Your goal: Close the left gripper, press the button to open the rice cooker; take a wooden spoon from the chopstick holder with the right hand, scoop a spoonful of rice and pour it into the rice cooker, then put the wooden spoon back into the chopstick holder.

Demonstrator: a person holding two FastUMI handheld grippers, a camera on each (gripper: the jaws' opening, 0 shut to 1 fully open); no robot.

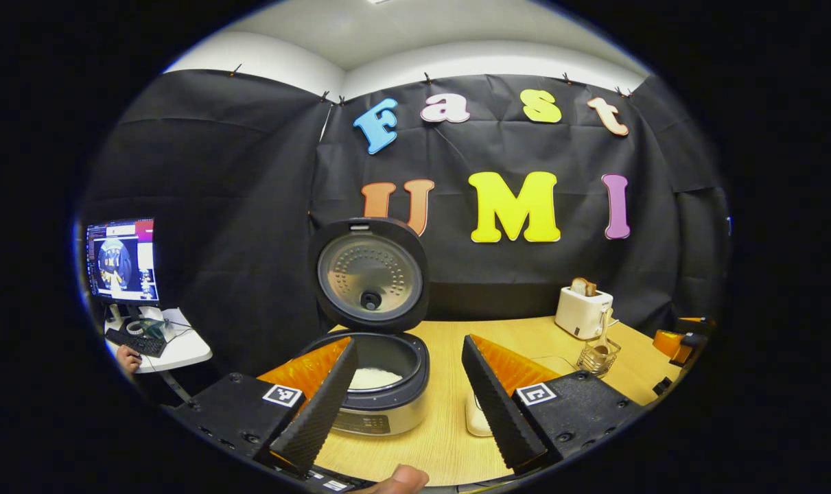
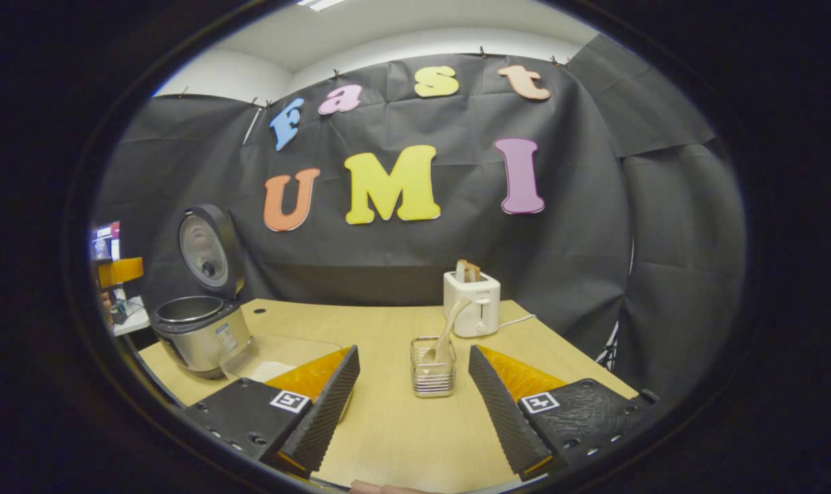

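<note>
Both grippers, left gripper (image 1: 405, 398) and right gripper (image 2: 412, 405), stand released; rice cooker (image 1: 381, 384) lid up, wooden spoon (image 2: 446, 336) seated in chopstick holder (image 2: 433, 376): task appears complete.

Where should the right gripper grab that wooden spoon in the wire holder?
I'd grip the wooden spoon by the bare stretch of handle above the wire holder, coming from above and the front. The handle leans up toward the toaster, so it stands free there, while its lower end sits inside the wires. The right gripper is open and facing it.
</note>
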